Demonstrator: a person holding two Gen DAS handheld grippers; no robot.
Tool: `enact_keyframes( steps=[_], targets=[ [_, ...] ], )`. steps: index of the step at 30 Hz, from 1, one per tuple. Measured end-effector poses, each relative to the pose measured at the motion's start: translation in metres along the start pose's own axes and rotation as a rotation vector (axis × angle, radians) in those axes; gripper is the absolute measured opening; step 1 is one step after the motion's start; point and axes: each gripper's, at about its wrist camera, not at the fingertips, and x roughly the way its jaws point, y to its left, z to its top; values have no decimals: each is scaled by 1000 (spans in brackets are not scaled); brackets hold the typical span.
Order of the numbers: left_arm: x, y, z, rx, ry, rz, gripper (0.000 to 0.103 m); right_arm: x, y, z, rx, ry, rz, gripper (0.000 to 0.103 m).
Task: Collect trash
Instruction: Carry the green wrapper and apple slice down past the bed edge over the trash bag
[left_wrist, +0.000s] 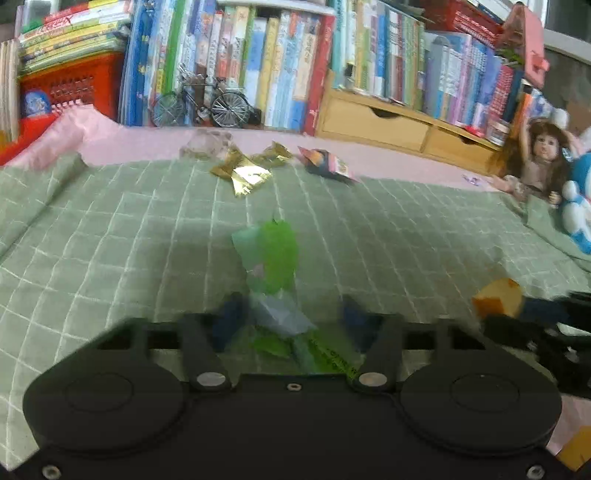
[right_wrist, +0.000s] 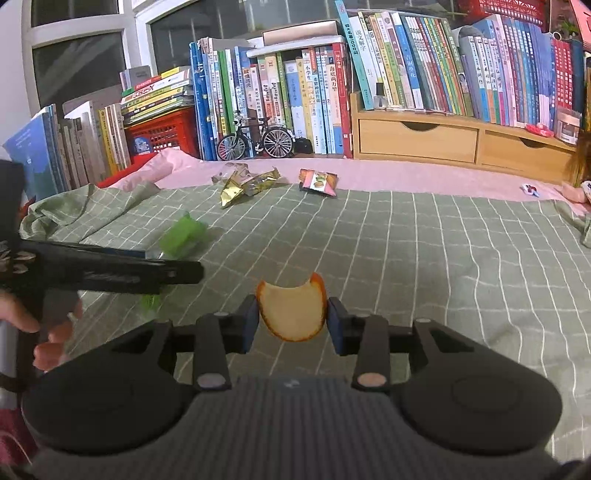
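Observation:
A green wrapper (left_wrist: 275, 254) lies lengthwise between the blurred blue-padded fingers of my left gripper (left_wrist: 291, 317). The jaws stand apart, with a gap between the wrapper and the right-hand finger. From the right wrist view the left gripper (right_wrist: 184, 273) is side-on, and the green wrapper (right_wrist: 183, 234) shows above and below it. My right gripper (right_wrist: 291, 319) is shut on a curved piece of orange peel (right_wrist: 291, 308), held just above the green checked cloth (right_wrist: 406, 258). The peel (left_wrist: 498, 297) also shows at the right of the left wrist view.
Gold wrappers (right_wrist: 240, 184), clear plastic (left_wrist: 205, 144), a colourful snack packet (right_wrist: 318, 181) and a small wrapper (right_wrist: 529, 190) lie near the cloth's far edge on a pink sheet (right_wrist: 406, 177). Books, a model bicycle (right_wrist: 255, 140), wooden drawers (right_wrist: 417, 140) and a doll (left_wrist: 535, 155) line the back. A hand (right_wrist: 22, 317) is at left.

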Motion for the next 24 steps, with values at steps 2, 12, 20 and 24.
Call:
enact_keyframes(
  steps=[2, 12, 20, 24],
  targets=[
    [1, -1, 2, 6, 13, 2, 33, -4, 1, -2, -2, -2, 4, 45],
    [-43, -16, -9, 55, -31, -66, 33, -29, 2, -10, 16, -12, 37, 44],
    [-96, -41, -39, 150, -69, -155, 33, -61, 8, -30, 22, -14, 70, 44],
    [-124, -53, -62, 208, -94, -199, 33, -78, 12, -41, 23, -9, 84, 44]
  ],
)
